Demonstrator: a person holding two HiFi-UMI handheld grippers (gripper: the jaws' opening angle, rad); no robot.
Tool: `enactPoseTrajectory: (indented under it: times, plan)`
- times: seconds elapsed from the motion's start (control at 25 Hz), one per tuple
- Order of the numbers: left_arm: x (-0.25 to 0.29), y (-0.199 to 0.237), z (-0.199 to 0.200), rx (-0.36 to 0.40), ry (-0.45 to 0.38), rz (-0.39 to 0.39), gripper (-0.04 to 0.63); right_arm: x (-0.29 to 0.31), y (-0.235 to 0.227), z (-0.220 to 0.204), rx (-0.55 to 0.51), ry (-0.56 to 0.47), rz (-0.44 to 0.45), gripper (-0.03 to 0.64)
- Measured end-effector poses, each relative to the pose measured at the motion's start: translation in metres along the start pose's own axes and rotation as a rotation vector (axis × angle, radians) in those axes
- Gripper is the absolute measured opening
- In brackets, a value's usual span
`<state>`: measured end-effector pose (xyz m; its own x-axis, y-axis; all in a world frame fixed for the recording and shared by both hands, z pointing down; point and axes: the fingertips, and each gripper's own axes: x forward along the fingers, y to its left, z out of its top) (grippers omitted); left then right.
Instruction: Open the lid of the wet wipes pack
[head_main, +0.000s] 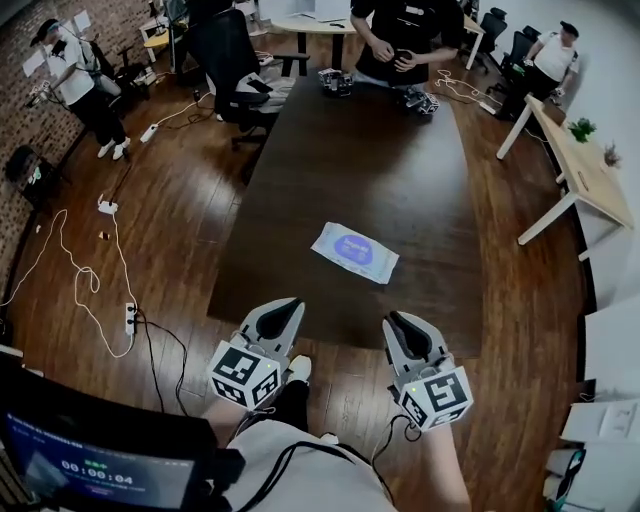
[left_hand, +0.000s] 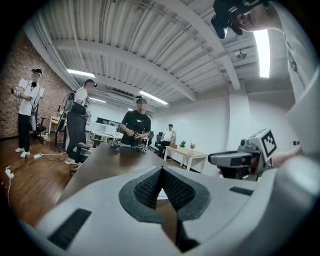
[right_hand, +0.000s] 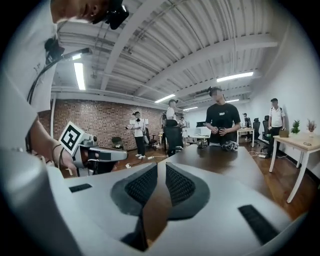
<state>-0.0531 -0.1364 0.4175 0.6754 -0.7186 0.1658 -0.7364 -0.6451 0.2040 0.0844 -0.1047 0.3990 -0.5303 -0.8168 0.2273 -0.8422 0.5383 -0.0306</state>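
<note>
Lying ahead of the closed left gripper and closed right gripper, the wet wipes pack is untouched.

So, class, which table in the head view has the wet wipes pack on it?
The long dark table: the wet wipes pack lies near its close end. The pale desk at right holds plants.

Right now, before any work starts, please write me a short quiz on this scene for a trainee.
1. True or false: the wet wipes pack lies on the table, apart from the left gripper and the right gripper.
2. The right gripper's fingers hold: A) the pack, B) a cable, C) nothing.
3. Short answer: who stands at the table's far end?
Key: 1 true; 2 C; 3 a person in black.
</note>
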Motion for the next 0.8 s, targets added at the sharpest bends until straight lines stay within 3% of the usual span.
enactPoseTrajectory:
  times: [0.28, 0.52, 0.8]
  plan:
    - [0.113, 0.083, -0.016, 0.059, 0.104, -0.083, -0.003, 0.136, -0.062, -0.025, -0.107, 0.156, -0.010, 0.055]
    - [0.187, 0.114, -0.074, 0.063, 0.282, -0.104, -0.003, 0.210, -0.096, -0.089, -0.207, 0.355, 0.067, 0.063]
    - [0.227, 0.129, -0.143, 0.067, 0.458, -0.043, -0.003, 0.241, -0.116, -0.162, -0.321, 0.589, 0.213, 0.237]
